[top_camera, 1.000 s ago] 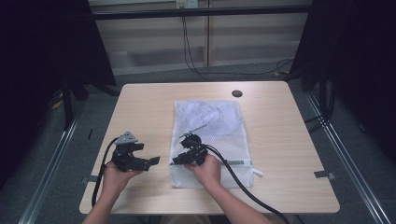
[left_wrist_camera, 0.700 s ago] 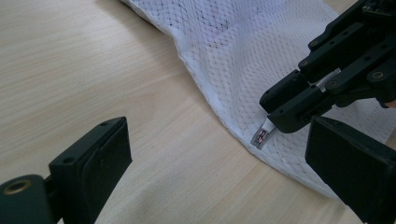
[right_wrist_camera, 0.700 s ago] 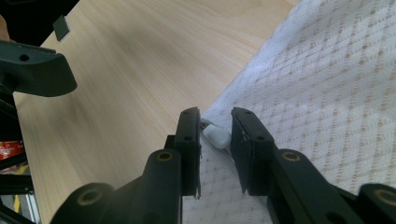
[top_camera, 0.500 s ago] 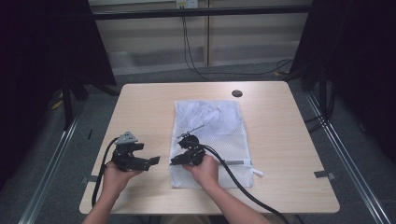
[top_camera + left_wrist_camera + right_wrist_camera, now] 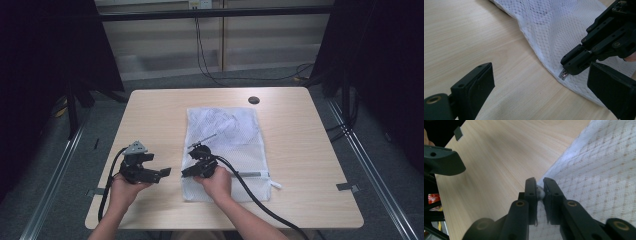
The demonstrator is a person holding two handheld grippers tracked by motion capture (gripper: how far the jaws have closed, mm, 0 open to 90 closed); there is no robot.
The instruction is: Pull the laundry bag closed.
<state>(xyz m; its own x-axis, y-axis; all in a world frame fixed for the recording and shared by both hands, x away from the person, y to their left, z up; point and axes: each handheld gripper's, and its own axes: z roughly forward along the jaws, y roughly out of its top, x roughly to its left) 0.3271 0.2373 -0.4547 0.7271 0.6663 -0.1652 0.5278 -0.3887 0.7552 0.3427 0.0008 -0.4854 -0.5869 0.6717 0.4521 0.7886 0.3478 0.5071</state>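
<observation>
Two tools work at a white mesh laundry bag [image 5: 225, 145] lying flat in the middle of the tabletop [image 5: 300, 150]. Right tool [image 5: 539, 192] has just been closing its jaws, now pinched on the small metal zipper pull [image 5: 563, 74] at the bag's left edge near its front corner. Left tool [image 5: 162, 172] hovers with jaws spread wide, holding nothing, just beside that edge over bare wood.

The high view is evenly lit from above, the pale tabletop [image 5: 300, 150] bright against dark, murky surroundings at both sides, with only soft, short shadows. In the right gripper view the tongs [image 5: 537, 195] loom close and soft-focused, and the wood grain at upper left smears into blur.
</observation>
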